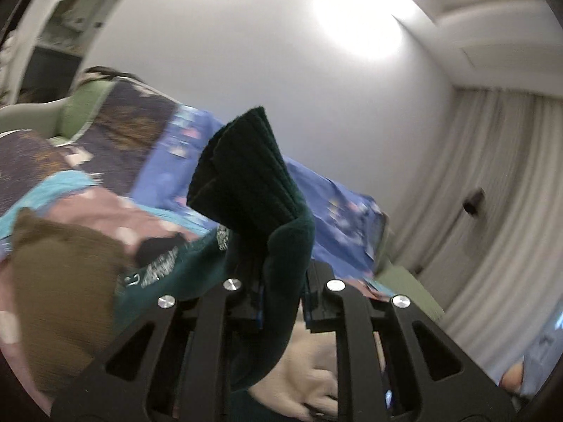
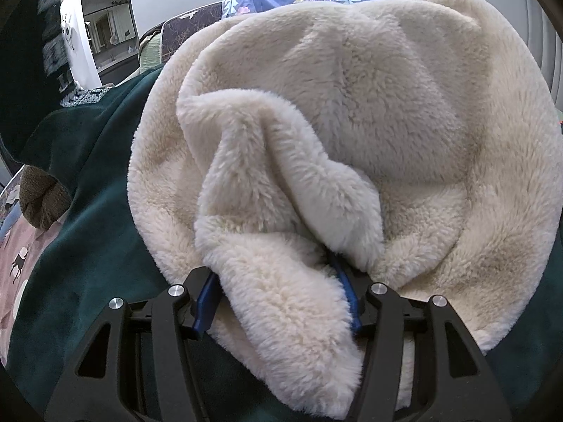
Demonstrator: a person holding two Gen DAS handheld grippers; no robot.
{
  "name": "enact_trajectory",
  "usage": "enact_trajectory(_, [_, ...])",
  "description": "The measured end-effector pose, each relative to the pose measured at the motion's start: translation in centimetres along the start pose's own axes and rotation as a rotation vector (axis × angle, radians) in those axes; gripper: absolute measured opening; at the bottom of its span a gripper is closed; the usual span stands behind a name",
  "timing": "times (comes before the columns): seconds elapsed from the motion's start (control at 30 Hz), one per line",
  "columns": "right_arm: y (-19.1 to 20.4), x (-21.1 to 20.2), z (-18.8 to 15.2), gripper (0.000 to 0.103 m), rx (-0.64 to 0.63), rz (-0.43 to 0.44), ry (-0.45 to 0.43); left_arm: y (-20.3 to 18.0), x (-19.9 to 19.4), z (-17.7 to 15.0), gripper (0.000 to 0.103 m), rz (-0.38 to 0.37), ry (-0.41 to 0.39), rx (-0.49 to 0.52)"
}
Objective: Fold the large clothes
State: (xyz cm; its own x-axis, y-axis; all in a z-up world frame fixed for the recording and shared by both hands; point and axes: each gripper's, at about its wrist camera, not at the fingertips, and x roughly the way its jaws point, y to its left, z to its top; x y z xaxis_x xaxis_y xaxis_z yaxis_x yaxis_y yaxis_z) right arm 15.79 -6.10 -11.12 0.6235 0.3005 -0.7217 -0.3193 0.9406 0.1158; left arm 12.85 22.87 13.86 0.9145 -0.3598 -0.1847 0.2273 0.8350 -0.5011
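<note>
a dark green sleeve (image 1: 271, 246) is being pinched by the left gripper (image 1: 283, 297), its long axis running upward and the ribbed cuff (image 1: 242, 165) pointing up-left over the patterned bedspread (image 1: 105, 147). a fold of cream fleece lining (image 2: 281, 274) is being clamped by the right gripper (image 2: 278, 302), the green sweatshirt (image 2: 88, 211) lying spread on the bed, beside a brown garment (image 1: 59, 288).

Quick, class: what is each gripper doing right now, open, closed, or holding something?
Left gripper: closed on the dark green sleeve, ribbed cuff sticking up.
Right gripper: closed on a fold of the cream fleece lining.
</note>
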Motion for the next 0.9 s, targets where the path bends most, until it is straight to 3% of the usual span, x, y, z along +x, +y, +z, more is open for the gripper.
enact_trajectory(0.17, [-2.3,-2.1,0.2,0.057,0.096,0.078,0.006,-8.0,5.2,-5.1,0.015,-0.107,0.101,0.087])
enact_trajectory(0.23, [-4.2,-4.4,0.6,0.058,0.182,0.11,-0.007,-9.5,7.4,-7.1,0.015,-0.143,0.146,0.105])
enact_trajectory(0.33, [-8.3,-9.7,1.1,0.058,0.276,0.056,-0.115,-11.8,10.2,-11.0,0.015,-0.197,0.23,0.138])
enact_trajectory(0.43, [-12.3,-12.8,0.4,0.06,0.383,0.14,-0.165,-14.3,12.9,-15.5,0.015,-0.233,0.315,0.143])
enact_trajectory(0.57, [-15.6,-13.7,-0.7,0.062,0.475,0.211,-0.181,-15.1,15.9,-22.1,0.017,-0.25,0.458,0.169])
enact_trajectory(0.67, [-16.0,-13.6,-1.0,0.073,0.492,0.256,-0.176,-15.2,16.7,-25.6,0.032,-0.227,0.553,0.209])
enact_trajectory(0.73, [-15.2,-13.1,-0.7,0.078,0.462,0.293,-0.139,-14.6,15.7,-26.3,0.045,-0.237,0.569,0.209])
enact_trajectory(0.8, [-13.8,-12.5,-0.6,0.081,0.419,0.277,-0.097,-13.7,14.0,-25.8,0.054,-0.224,0.544,0.221])
enact_trajectory(0.9, [-12.2,-11.2,-0.5,0.085,0.381,0.27,-0.044,-11.3,10.0,-24.0,0.068,-0.141,0.457,0.264])
